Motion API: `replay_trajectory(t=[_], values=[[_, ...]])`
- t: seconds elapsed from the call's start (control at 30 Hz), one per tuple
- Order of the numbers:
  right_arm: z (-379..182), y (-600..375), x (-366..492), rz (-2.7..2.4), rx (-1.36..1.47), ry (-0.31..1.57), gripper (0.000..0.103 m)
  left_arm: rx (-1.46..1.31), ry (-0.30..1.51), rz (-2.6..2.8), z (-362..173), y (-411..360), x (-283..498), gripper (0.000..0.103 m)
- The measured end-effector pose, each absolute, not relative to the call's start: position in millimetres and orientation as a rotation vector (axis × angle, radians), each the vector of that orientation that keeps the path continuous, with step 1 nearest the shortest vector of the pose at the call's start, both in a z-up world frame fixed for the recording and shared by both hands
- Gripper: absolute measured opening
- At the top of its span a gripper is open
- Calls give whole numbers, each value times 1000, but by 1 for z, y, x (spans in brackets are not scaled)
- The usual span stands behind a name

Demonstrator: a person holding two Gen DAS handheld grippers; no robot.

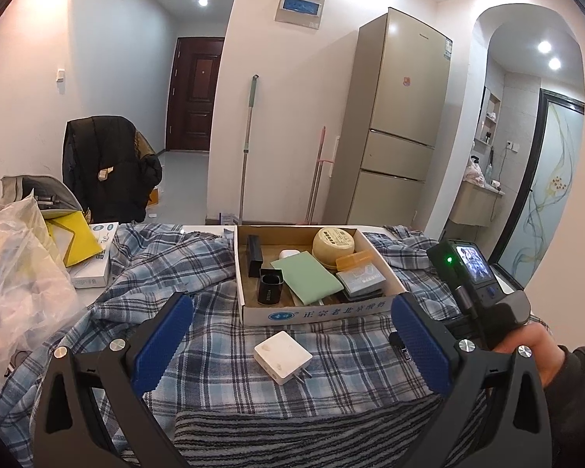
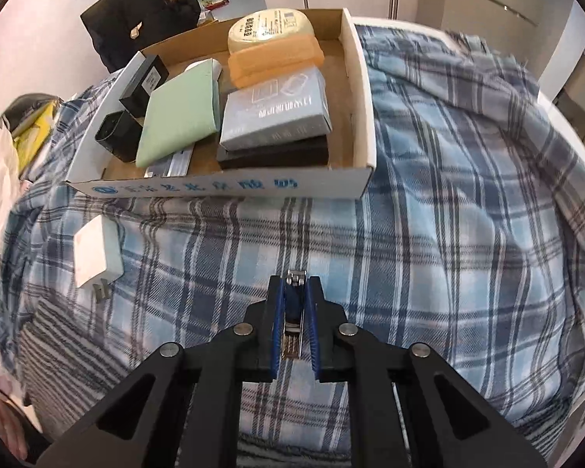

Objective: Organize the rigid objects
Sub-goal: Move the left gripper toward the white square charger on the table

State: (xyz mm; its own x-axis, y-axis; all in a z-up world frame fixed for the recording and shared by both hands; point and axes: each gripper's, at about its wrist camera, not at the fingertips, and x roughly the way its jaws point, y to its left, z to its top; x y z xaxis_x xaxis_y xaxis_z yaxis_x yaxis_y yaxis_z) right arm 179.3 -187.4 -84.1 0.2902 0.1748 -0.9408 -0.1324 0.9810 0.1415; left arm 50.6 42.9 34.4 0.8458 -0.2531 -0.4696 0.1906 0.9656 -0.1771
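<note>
A cardboard tray (image 1: pixel 319 311) (image 2: pixel 364 124) sits on a blue plaid cloth and holds a round yellow tin (image 1: pixel 333 245) (image 2: pixel 269 27), an orange case (image 2: pixel 277 58), a green notebook (image 1: pixel 306 276) (image 2: pixel 181 111), a grey box (image 2: pixel 275 107) and black boxes (image 1: pixel 254 254). A white plug adapter (image 1: pixel 282 357) (image 2: pixel 97 253) lies on the cloth in front of the tray. My left gripper (image 1: pixel 292 335) is open above the adapter. My right gripper (image 2: pixel 293 292) is shut on a metal nail clipper (image 2: pixel 292 321), in front of the tray.
A plastic bag (image 1: pixel 15 284), a yellow folder (image 1: pixel 74 243) and a white box (image 1: pixel 95 261) lie at the left. A chair with a black jacket (image 1: pixel 109 167), a fridge (image 1: pixel 401 124) and mops stand beyond the table. A striped towel (image 1: pixel 292 433) lies at the near edge.
</note>
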Motion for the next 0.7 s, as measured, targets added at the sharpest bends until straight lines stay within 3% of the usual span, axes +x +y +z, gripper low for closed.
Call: replay_trajectory(t=[0.37, 0.53, 0.57, 0.63, 0.7], values=[[-72, -202, 160, 255, 1, 1181, 9, -73, 639, -105, 22, 39, 74, 103], [-82, -213, 156, 247, 1, 1177, 9, -152, 873, -128, -4, 31, 111, 103], [-85, -214, 157, 239, 4, 1179, 9, -183, 927, -162, -11, 30, 118, 102], [-85, -214, 157, 236, -10, 1162, 9, -272, 1038, -198, -30, 30, 136, 86], [-85, -213, 155, 234, -29, 1146, 9, -332, 1116, -143, -46, 31, 150, 86]])
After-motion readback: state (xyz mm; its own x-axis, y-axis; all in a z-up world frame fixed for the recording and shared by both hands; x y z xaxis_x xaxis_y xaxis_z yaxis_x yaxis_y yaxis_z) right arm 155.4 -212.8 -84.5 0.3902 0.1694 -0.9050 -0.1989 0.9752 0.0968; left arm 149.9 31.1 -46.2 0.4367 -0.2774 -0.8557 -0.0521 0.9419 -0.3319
